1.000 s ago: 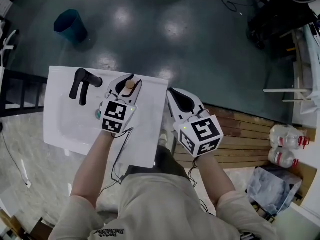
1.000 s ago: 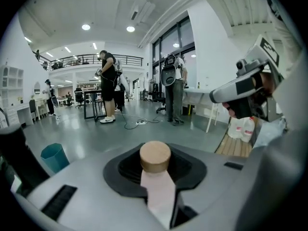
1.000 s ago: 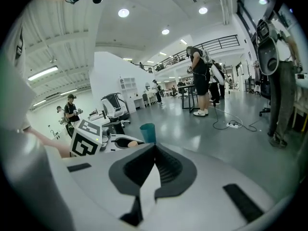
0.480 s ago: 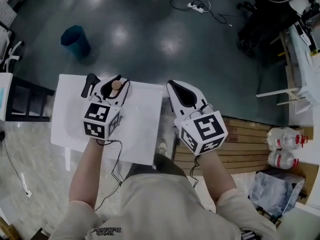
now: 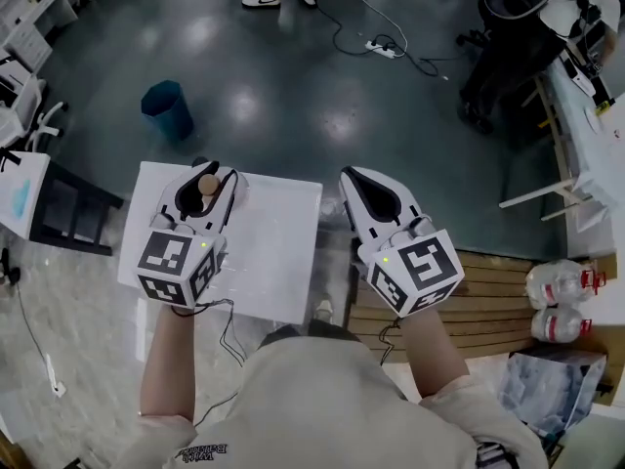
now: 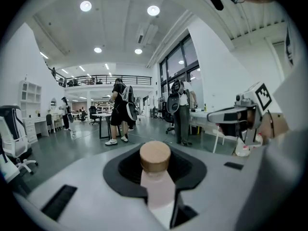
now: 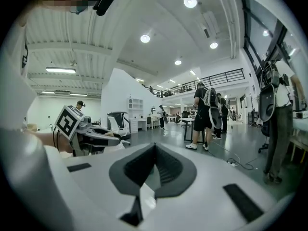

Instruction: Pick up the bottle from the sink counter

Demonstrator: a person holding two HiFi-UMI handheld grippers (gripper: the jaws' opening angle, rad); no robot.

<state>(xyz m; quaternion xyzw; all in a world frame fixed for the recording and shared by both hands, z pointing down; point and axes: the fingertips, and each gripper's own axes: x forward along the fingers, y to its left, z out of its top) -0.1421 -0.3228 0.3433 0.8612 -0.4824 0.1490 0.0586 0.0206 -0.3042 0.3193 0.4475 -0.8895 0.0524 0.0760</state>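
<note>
A pale pink bottle (image 6: 158, 189) with a round wooden cap (image 5: 208, 183) stands upright between the jaws of my left gripper (image 5: 203, 188), which is shut on its neck. The gripper holds it in the air over the white sink counter (image 5: 273, 252), pointing out into the room in the left gripper view. My right gripper (image 5: 350, 176) hovers past the counter's right edge, shut, with nothing between its dark pads (image 7: 161, 170). Each gripper shows in the other's view: the right gripper (image 6: 240, 114) and the left gripper (image 7: 89, 134).
A blue bin (image 5: 166, 108) stands on the dark floor beyond the counter. A wooden pallet (image 5: 488, 291) and large water bottles (image 5: 562, 291) lie at the right. People stand farther off (image 6: 120, 112), with cables (image 5: 391, 47) on the floor.
My left gripper has carried the bottle leftward and higher over the counter, and it now hides the black faucet. The right gripper stays shut and has shifted slightly.
</note>
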